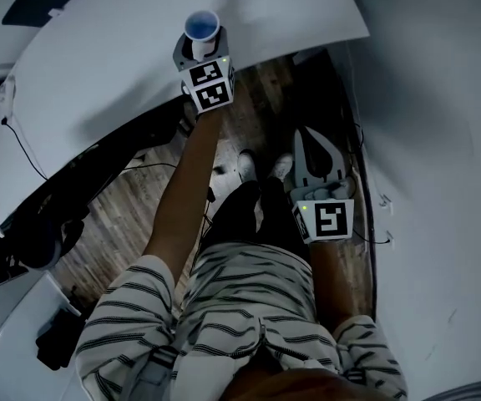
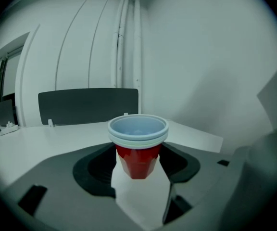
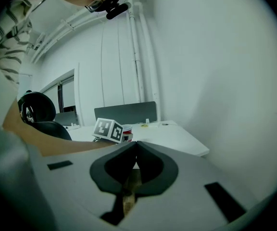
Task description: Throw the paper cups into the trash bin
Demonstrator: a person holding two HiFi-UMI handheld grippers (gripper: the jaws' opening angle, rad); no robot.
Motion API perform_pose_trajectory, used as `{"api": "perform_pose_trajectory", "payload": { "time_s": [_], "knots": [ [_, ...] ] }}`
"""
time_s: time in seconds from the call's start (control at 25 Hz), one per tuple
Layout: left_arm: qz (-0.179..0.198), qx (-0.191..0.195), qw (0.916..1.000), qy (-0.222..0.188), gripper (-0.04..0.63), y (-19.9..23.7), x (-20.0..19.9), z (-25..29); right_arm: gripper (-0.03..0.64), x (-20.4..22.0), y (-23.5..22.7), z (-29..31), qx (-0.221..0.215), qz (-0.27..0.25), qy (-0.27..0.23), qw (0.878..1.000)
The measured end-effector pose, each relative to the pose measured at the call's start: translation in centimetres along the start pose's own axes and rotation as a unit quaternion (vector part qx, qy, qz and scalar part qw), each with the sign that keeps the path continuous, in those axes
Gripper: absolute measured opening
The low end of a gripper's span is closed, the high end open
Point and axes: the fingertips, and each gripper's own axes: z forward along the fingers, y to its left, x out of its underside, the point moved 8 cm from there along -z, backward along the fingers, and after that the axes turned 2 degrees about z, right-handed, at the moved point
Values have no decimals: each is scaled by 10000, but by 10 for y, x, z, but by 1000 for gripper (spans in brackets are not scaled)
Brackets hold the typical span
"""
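A red paper cup [image 2: 137, 160] with a doubled white rim, seemingly two cups nested, sits between the jaws of my left gripper [image 2: 138, 153], which press on both its sides. In the head view the cup [image 1: 201, 26] shows its pale blue inside, with the left gripper [image 1: 200, 48] over the white table's near edge. My right gripper [image 1: 308, 136] hangs low over the wooden floor beside the person's shoes, jaws together with nothing between them. In the right gripper view its tips [image 3: 136, 147] meet, and the cup [image 3: 127, 134] shows beyond them.
The curved white table [image 1: 98, 73] spreads left and back, with a dark divider panel [image 2: 88, 105] at its far side. Cables [image 1: 144, 167] lie on the wooden floor under it. A black office chair [image 3: 36, 110] stands at the left. A white wall [image 1: 441, 140] is close on the right.
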Motion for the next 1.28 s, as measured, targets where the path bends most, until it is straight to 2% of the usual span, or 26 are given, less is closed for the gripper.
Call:
{"api": "perform_pose_trajectory", "payload": {
  "time_s": [0.36, 0.6, 0.8, 1.28],
  "knots": [
    [85, 276, 9993, -256, 299, -30, -31, -38, 11, -14, -10, -24, 277, 162, -248, 9992],
    [303, 528, 9972, -439, 299, -52, -49, -62, 9, -24, -18, -41, 443, 178, -402, 9980],
    [215, 725, 9961, -453, 299, -67, -62, -89, 9, -34, -28, -59, 650, 207, -524, 9963],
    [548, 1302, 9881, -613, 299, -114, -84, -139, 9, -43, -46, -96, 1082, 284, -745, 9909]
  ]
}}
